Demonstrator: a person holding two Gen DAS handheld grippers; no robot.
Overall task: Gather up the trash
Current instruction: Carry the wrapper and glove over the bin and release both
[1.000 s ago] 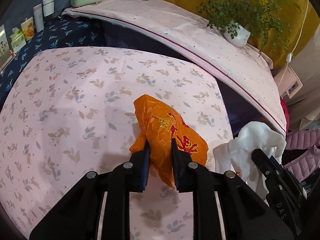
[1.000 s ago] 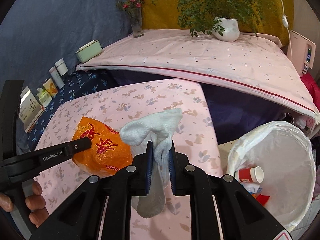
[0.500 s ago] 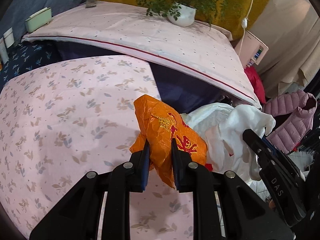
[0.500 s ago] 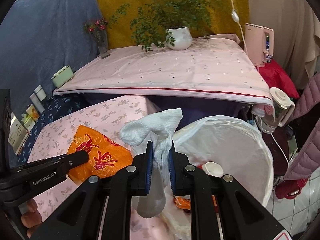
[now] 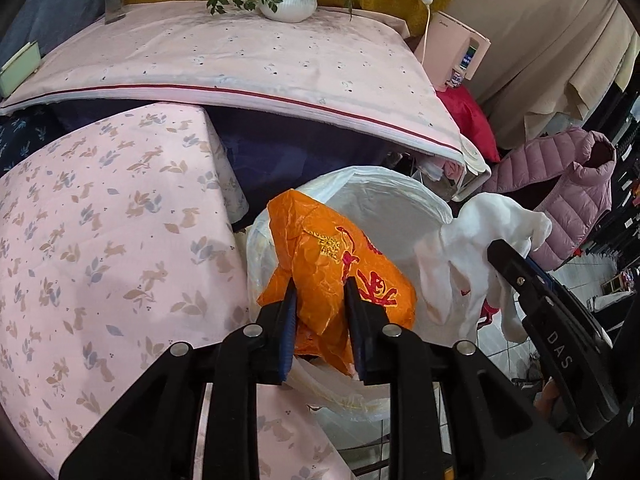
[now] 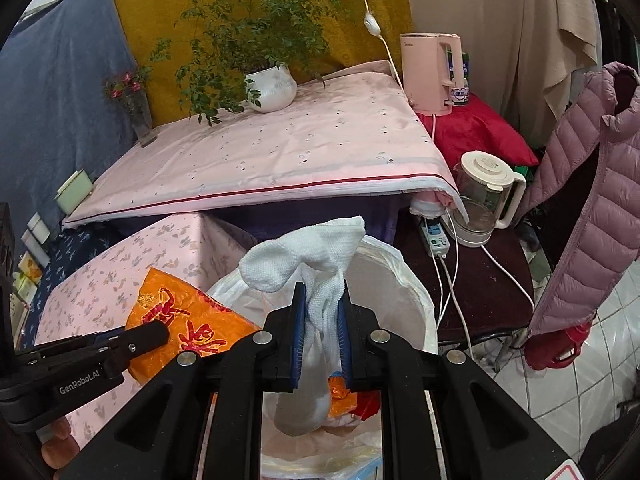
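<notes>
Two loads: I have both over the lined bin
Left gripper: clamped on orange bag
Right gripper: pinching white sock
Risk: bag may snag the rim, spill outside

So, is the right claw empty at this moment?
No, the right claw is shut on a white sock, which it holds over the trash bin.
</notes>
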